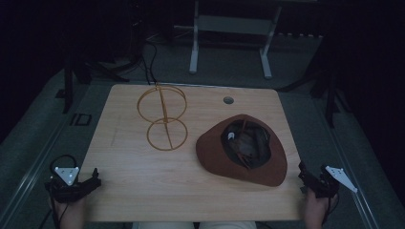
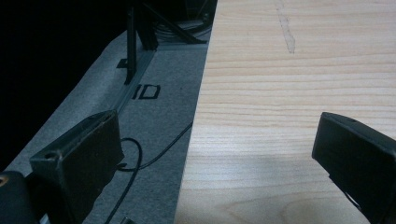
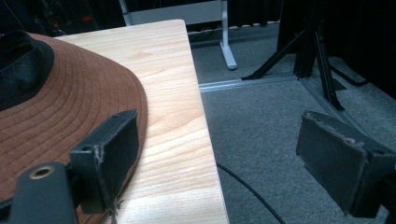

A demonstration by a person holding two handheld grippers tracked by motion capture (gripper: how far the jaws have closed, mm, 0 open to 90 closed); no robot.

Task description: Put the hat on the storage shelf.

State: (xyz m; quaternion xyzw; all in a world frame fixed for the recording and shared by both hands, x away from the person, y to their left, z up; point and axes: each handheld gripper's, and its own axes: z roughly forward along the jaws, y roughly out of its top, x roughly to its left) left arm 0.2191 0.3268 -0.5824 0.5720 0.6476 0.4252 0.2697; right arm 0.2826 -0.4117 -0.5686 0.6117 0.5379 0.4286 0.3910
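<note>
A brown brimmed hat [image 1: 241,150] lies upside down on the right half of the wooden table [image 1: 143,191], its dark lining facing up. A yellow wire stand [image 1: 162,116] made of two rings and a post lies left of it, toward the far side. My left gripper [image 1: 94,181] hovers at the table's near left corner, open and holding nothing; its jaws straddle the table's left edge [image 2: 194,130]. My right gripper [image 1: 303,177] sits at the near right corner, open, one jaw over the hat's brim [image 3: 70,107] and the other off the table's edge.
A round cable hole [image 1: 228,100] sits near the table's far edge. Grey carpet [image 3: 271,126] surrounds the table, with black stand legs [image 3: 308,51] on the right and a cable [image 2: 135,163] on the floor at the left. A white frame [image 1: 229,28] stands beyond.
</note>
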